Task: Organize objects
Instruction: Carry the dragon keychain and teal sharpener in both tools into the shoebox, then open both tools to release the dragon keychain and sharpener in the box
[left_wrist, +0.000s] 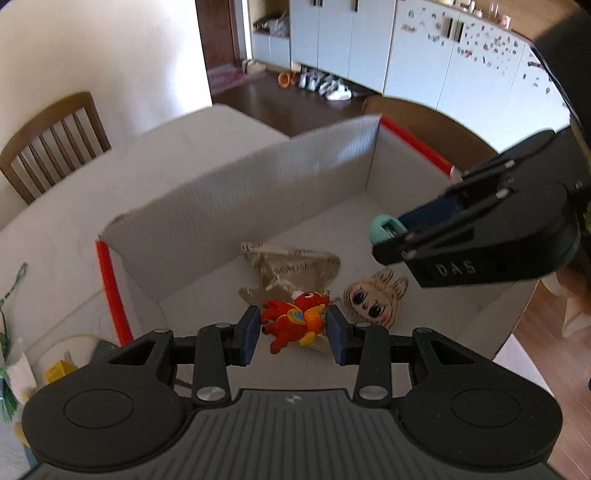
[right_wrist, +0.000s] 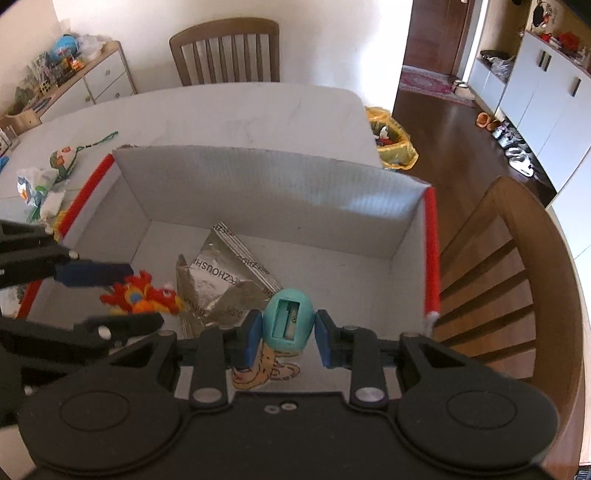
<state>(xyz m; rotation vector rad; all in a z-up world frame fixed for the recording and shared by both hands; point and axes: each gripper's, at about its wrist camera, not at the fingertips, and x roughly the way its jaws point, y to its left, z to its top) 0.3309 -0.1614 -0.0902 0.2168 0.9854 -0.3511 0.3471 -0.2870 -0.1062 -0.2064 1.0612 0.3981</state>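
A white cardboard box (left_wrist: 258, 184) with red edge strips stands open on the table, and both grippers hang over its inside. My left gripper (left_wrist: 291, 328) is shut on a red and orange dragon toy (left_wrist: 295, 317), held just above the box floor. My right gripper (right_wrist: 284, 332) is shut on a teal egg-shaped pencil sharpener (right_wrist: 290, 321). In the left wrist view the right gripper (left_wrist: 388, 236) comes in from the right with the sharpener (left_wrist: 380, 227). The right wrist view has the left gripper (right_wrist: 142, 295) and the dragon toy (right_wrist: 147, 297) at its left.
A silver foil packet (right_wrist: 221, 280) and a flat cartoon-face figure (left_wrist: 373, 299) lie on the box floor. Small toys and plastic wrappers (right_wrist: 40, 188) sit on the table left of the box. Wooden chairs (right_wrist: 509, 280) stand at the table's right and far sides.
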